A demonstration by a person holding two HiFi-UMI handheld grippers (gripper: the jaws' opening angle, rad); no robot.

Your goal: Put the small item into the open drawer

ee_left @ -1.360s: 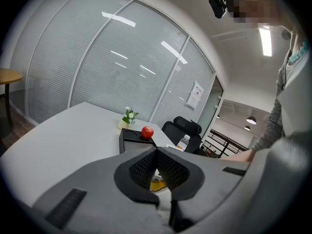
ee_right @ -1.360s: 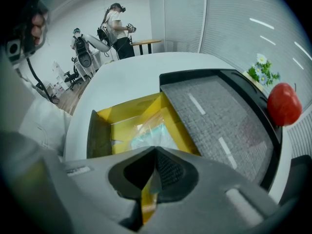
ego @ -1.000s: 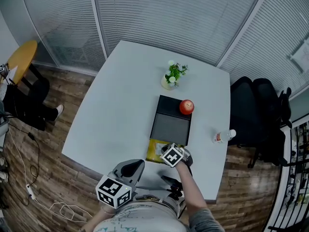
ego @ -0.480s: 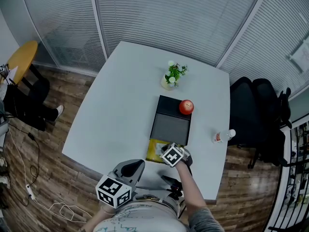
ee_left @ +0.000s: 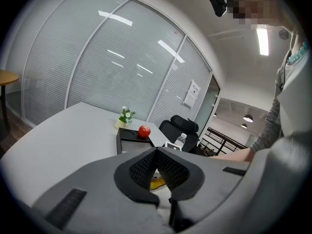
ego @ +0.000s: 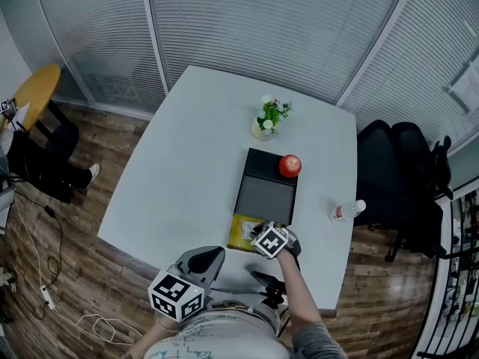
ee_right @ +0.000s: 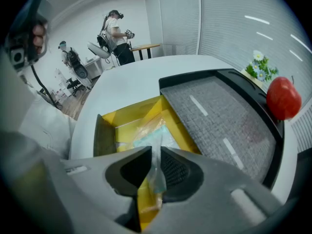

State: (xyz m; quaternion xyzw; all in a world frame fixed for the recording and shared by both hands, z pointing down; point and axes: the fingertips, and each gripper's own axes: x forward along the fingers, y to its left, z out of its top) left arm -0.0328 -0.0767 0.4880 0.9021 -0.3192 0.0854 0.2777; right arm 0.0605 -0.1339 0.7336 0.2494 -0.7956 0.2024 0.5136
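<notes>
The small item (ee_right: 152, 136), a clear plastic packet with something pale teal inside, hangs over the open yellow drawer (ee_right: 127, 115), its lower end down inside the drawer and its upper film running up between the jaws of the right tool (ee_right: 156, 152). Those jaws have just been opening: they stand a narrow slit apart with the film in the gap, and the pads seem no longer to press on it, though the film lies so close to one pad that this is hard to be sure of. The right tool points steeply down at the drawer's near end. The drawer juts out toward the person from a low black box (ego: 266, 193) with a grey mat on top. On the far right corner of that box sits a red apple (ego: 290, 165), and just beyond the box stands a small vase of flowers (ego: 266, 122). A plastic bottle (ego: 348, 211) lies near the right edge of the white bench (ego: 187, 170), well apart from the box. The left tool (ee_left: 156, 151) hovers at the bench's near edge, close to the person's body, with its jaws together and nothing between them.
</notes>
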